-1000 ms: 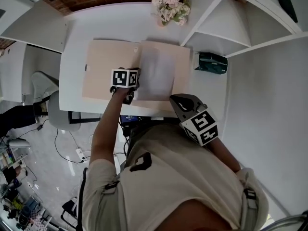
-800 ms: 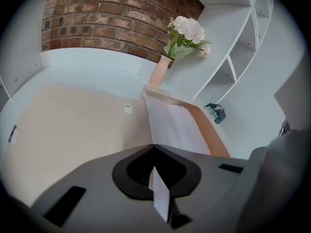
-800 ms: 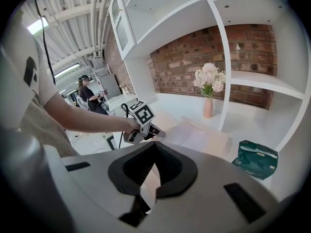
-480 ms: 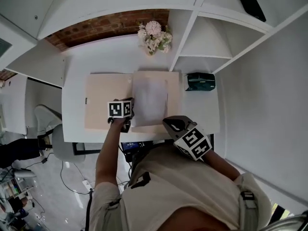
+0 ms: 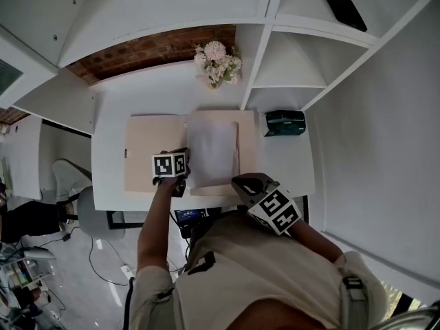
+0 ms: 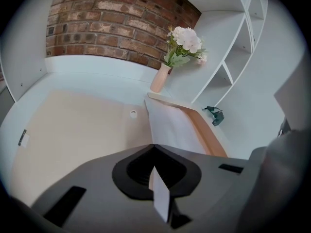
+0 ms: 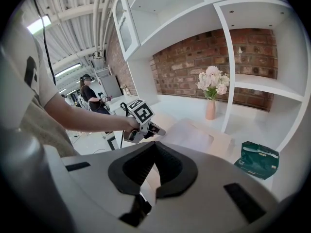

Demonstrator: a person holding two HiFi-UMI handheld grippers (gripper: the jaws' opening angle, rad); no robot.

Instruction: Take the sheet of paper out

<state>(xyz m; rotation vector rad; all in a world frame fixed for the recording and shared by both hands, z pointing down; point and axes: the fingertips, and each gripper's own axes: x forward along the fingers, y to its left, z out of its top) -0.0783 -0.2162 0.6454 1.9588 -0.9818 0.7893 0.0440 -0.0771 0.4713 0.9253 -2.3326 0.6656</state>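
An open beige folder (image 5: 148, 160) lies on the white desk (image 5: 110, 129). A white sheet of paper (image 5: 213, 153) rests on its right half. My left gripper (image 5: 185, 167) sits at the sheet's left edge. In the left gripper view it (image 6: 158, 188) is shut on the sheet (image 6: 170, 127), and a strip of white paper shows between the pads. My right gripper (image 5: 240, 181) is at the folder's near right corner. In the right gripper view it (image 7: 151, 178) is shut with a beige strip of the folder in it.
A pink vase of flowers (image 5: 216, 64) stands at the back of the desk before a brick wall. A green box (image 5: 285, 122) lies right of the folder, under the white shelves (image 5: 302, 53). The desk's front edge runs just below the folder.
The head camera has tilted, so the desk sits lower and smaller in the picture. Both grippers keep their places at the folder and the sheet.
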